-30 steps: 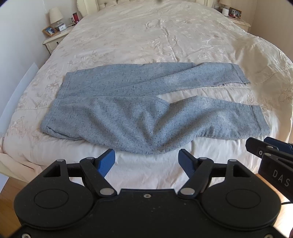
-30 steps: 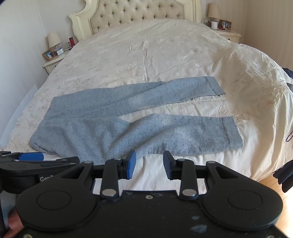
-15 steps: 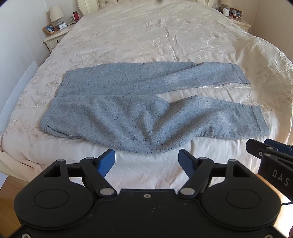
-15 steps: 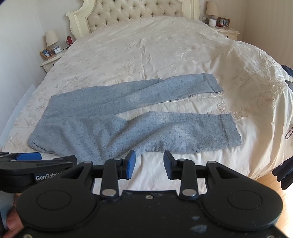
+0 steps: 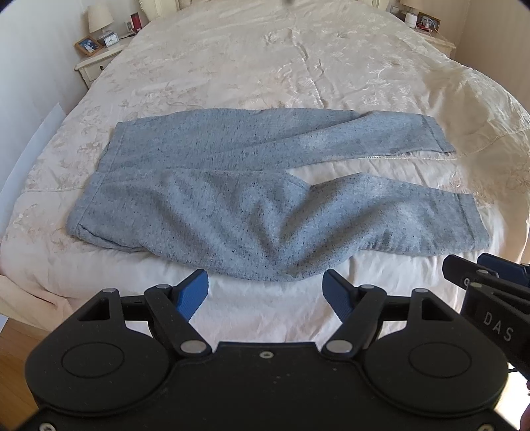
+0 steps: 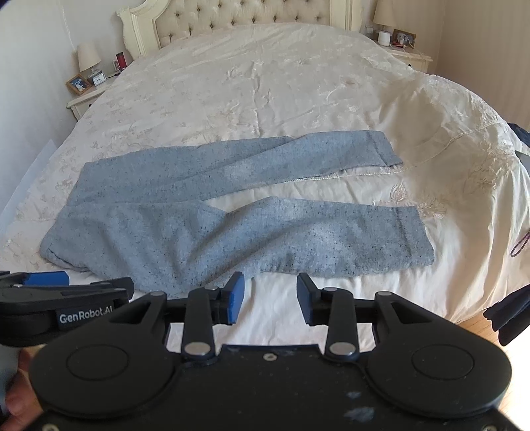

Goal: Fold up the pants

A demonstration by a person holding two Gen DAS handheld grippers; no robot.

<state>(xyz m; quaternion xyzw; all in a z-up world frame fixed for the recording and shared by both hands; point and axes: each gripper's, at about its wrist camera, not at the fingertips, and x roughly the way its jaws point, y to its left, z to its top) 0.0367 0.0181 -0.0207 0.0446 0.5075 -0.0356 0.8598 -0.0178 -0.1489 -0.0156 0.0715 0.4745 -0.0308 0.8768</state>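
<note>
- The grey pants (image 5: 251, 199) are laid out flat across the foot end of the bed (image 5: 265, 66), waistband off to the left, both legs running right. Nothing folded yet.
- The legs split into a narrow V: the far leg (image 6: 265, 159) angles up toward the headboard side, the near leg (image 6: 314, 238) runs along the mattress edge. A sliver of cream bedspread shows between them.
- Fabric around the seat is a bit rumpled and bunched, cuffs lie flat.
- Left gripper (image 5: 265, 291) hovers just in front of the near edge of the pants, blue pads spread wide, nothing between them.
- Right gripper (image 6: 270, 298) hangs in front of the near leg, also not touching cloth. Its jaws have just been opening a little more, gap empty.
- Each gripper pokes into the other's view from the side, so they're pretty close together.
- Further out: tufted headboard (image 6: 238, 13), a nightstand (image 6: 82, 99) with lamp, clock and photo frame on the left, another nightstand (image 6: 410, 56) on the right.
</note>
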